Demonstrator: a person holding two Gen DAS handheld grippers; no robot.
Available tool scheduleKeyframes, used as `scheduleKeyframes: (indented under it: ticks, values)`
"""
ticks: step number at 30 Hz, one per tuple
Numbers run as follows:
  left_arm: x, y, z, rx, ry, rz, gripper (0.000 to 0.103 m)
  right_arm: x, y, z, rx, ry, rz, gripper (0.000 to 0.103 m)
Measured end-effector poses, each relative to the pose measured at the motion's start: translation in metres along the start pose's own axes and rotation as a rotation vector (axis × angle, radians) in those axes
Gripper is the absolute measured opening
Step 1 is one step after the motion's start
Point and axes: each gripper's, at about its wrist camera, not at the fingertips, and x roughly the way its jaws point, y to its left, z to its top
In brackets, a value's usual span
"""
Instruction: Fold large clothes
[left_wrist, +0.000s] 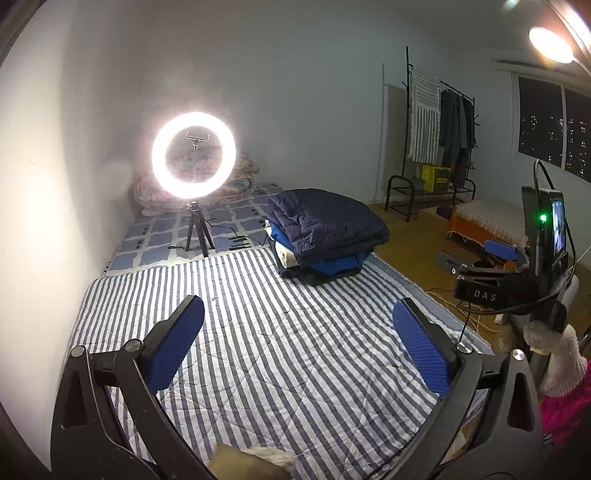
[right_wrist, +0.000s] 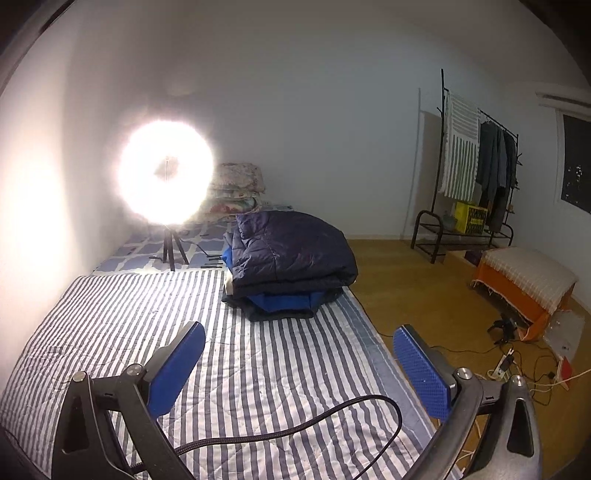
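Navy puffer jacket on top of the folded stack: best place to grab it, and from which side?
Probably the navy puffer jacket by its thick folded edge facing the grippers, where it overhangs the blue garment beneath. Come in low from the near side over the striped quilt: that edge is a rounded roll that open jaws can straddle, and the top is broad and puffy.

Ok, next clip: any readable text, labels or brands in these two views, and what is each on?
"DAS": white letters on the black body of the right gripper, seen from the left wrist view.
Yellow box on the rack: dark print, too small to read.
Small screen mounted on the right gripper: lit, nothing legible.
Nothing else readable in either view.
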Motion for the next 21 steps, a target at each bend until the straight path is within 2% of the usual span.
scheduleKeyframes:
  ticks: [7, 21]
  values:
    - [0.010, -0.006, -0.012, 0.034, 0.019, 0.062, 0.103, 0.005, 0.000, -0.006, -0.007, 0.012, -0.013, 0.103]
    - [0.021, 0.001, -0.022, 0.024, 0.059, 0.065, 0.103, 0.010, 0.001, -0.012, -0.013, 0.033, -0.004, 0.103]
